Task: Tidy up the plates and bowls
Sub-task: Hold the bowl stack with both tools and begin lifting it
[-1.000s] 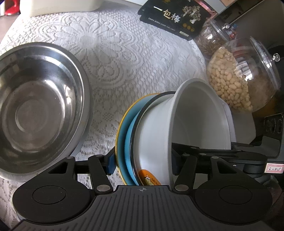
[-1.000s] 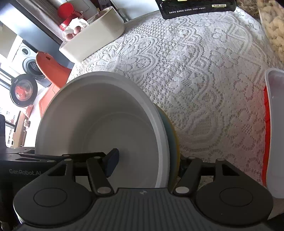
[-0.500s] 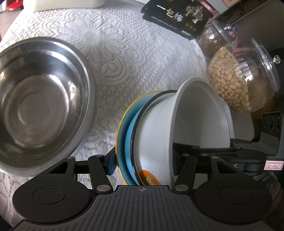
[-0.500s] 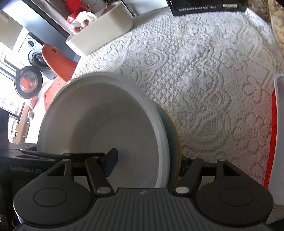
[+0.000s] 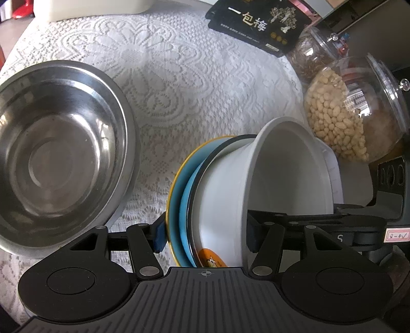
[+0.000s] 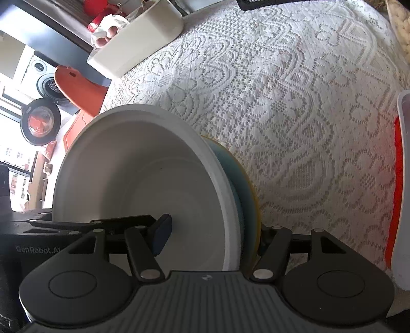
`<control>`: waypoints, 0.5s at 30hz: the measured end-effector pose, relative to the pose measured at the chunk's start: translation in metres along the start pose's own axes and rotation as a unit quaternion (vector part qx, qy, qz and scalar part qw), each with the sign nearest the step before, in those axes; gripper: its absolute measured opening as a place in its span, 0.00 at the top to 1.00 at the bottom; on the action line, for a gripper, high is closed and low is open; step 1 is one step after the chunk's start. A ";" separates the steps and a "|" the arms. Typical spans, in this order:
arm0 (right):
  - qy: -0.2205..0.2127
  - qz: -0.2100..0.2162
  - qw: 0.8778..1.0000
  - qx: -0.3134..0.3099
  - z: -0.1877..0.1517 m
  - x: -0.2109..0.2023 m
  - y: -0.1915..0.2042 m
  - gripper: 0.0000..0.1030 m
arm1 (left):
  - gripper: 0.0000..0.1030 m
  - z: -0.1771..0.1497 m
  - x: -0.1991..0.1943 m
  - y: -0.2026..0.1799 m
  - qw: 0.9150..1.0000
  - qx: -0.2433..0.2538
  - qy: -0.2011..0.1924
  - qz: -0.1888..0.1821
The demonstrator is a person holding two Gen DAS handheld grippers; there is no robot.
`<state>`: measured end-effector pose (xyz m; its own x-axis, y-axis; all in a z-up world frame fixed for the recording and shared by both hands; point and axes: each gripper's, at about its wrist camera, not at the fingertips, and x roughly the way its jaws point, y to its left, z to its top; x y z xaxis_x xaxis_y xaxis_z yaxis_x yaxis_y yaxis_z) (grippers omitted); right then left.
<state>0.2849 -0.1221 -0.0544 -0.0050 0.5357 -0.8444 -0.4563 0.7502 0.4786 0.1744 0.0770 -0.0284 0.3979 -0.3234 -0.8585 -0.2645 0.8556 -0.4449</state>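
Observation:
A stack of dishes is held on edge between both grippers: a white bowl [image 5: 289, 174], a dark-rimmed white dish [image 5: 217, 184] and a blue plate with a yellow rim [image 5: 179, 184]. My left gripper [image 5: 205, 230] is shut on the stack, one finger behind the blue plate, the other inside the bowl. My right gripper [image 6: 212, 235] is shut on the same stack from the opposite side; the white bowl [image 6: 143, 184] and blue plate [image 6: 243, 184] show there. A large steel bowl [image 5: 59, 153] sits empty on the lace tablecloth to the left.
A jar of pale beans [image 5: 346, 112] and a second jar [image 5: 312, 53] stand at the right. A black packet [image 5: 256, 23] lies at the back. A white box [image 6: 138, 43] stands at the far edge. A white and red container [image 6: 402, 192] is at the right.
The steel bowl has shifted right and down in the left wrist view as the held stack moves toward it. Both grips are unchanged.

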 end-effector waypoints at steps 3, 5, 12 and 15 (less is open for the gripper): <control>0.004 0.001 1.000 0.003 0.000 0.002 0.000 0.37 | 0.41 0.000 0.000 0.001 1.000 -0.002 0.002 0.001; 0.005 -0.002 1.000 0.004 0.000 0.002 0.001 0.37 | 0.41 0.000 -0.001 0.003 1.000 -0.005 0.002 -0.001; 0.008 -0.007 1.000 0.010 0.004 -0.006 0.006 0.37 | 0.41 0.002 -0.010 0.000 1.000 -0.002 -0.003 -0.007; -0.003 -0.017 1.000 0.005 0.008 -0.020 0.018 0.37 | 0.41 0.005 -0.024 -0.003 1.000 0.002 -0.019 -0.018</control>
<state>0.2835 -0.1160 -0.0267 0.0162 0.5125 -0.8585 -0.4475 0.7716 0.4521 0.1699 0.0845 -0.0056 0.4412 -0.3386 -0.8311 -0.2449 0.8455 -0.4745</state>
